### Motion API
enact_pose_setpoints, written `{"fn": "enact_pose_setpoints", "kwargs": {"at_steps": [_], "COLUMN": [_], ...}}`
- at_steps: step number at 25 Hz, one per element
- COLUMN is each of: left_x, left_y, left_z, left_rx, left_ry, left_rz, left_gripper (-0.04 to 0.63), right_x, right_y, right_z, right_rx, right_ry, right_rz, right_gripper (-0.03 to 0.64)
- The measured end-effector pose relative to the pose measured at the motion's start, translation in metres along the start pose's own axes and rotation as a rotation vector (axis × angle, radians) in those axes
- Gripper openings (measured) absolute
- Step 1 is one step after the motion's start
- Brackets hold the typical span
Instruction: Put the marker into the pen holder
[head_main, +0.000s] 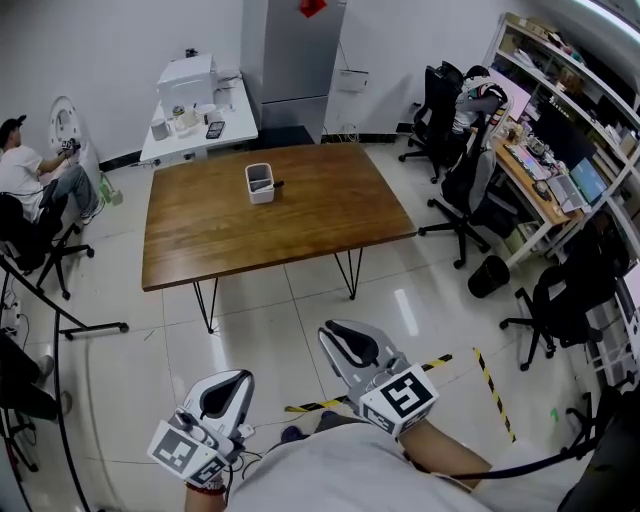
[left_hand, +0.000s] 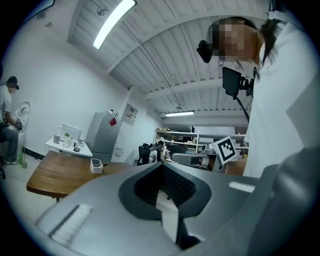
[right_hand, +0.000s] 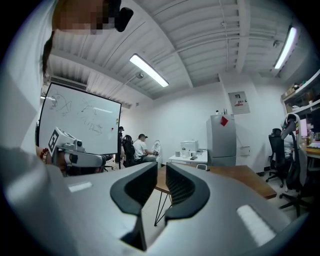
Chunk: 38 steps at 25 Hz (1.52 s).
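A white pen holder (head_main: 260, 183) stands near the far middle of the wooden table (head_main: 220, 240). A dark marker (head_main: 278, 184) lies on the tabletop just right of it. Both grippers hang over the tiled floor, well short of the table's near edge. My left gripper (head_main: 234, 378) is at the lower left; in the left gripper view its jaws (left_hand: 161, 167) meet at the tips and hold nothing, and the pen holder (left_hand: 96, 165) shows far off. My right gripper (head_main: 336, 332) is open, with a narrow empty gap between its jaws (right_hand: 161, 172).
Black office chairs (head_main: 465, 195) and cluttered desks (head_main: 540, 175) line the right side. A white side table (head_main: 195, 120) and a grey fridge (head_main: 290, 55) stand beyond the table. A person sits at the far left (head_main: 30, 175). Yellow-black tape (head_main: 490, 385) marks the floor.
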<state>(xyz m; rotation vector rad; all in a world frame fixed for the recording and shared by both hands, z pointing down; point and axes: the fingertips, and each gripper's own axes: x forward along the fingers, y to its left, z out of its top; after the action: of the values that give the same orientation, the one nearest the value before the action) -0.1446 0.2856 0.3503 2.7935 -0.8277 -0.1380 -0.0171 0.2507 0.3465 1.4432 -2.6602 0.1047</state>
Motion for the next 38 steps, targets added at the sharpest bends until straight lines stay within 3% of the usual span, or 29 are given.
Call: {"fn": "enact_pose_setpoints", "kwargs": {"at_steps": [4, 9, 21, 29, 38], "left_x": [0.004, 0.018, 0.071, 0.078, 0.087], "left_y": [-0.003, -0.019, -0.056, -0.060, -0.067], "left_z": [0.007, 0.034, 0.012, 0.013, 0.008], "left_rx": [-0.036, -0.045, -0.044, -0.040, -0.051], "left_ry": [-0.029, -0.095, -0.014, -0.016, -0.002], "left_rz": [0.028, 0.012, -0.007, -0.007, -0.029], "left_gripper": [-0.011, -0.011, -0.011, -0.011, -0.011], "right_x": [-0.002, -0.016, -0.046, -0.042, -0.050], "right_y": [-0.003, -0.013, -0.041, -0.040, -0.055], "right_z": [0.003, 0.006, -0.014, -0.011, -0.011], "right_rx": [0.094, 0.088, 0.090, 0.070, 0.092], "right_ry": [-0.012, 0.004, 0.014, 0.022, 0.013], "right_rz": [0.035, 0.042, 0.058, 0.079, 0.038], "right_gripper": [0.034, 0.020, 0.008, 0.008, -0.002]}}
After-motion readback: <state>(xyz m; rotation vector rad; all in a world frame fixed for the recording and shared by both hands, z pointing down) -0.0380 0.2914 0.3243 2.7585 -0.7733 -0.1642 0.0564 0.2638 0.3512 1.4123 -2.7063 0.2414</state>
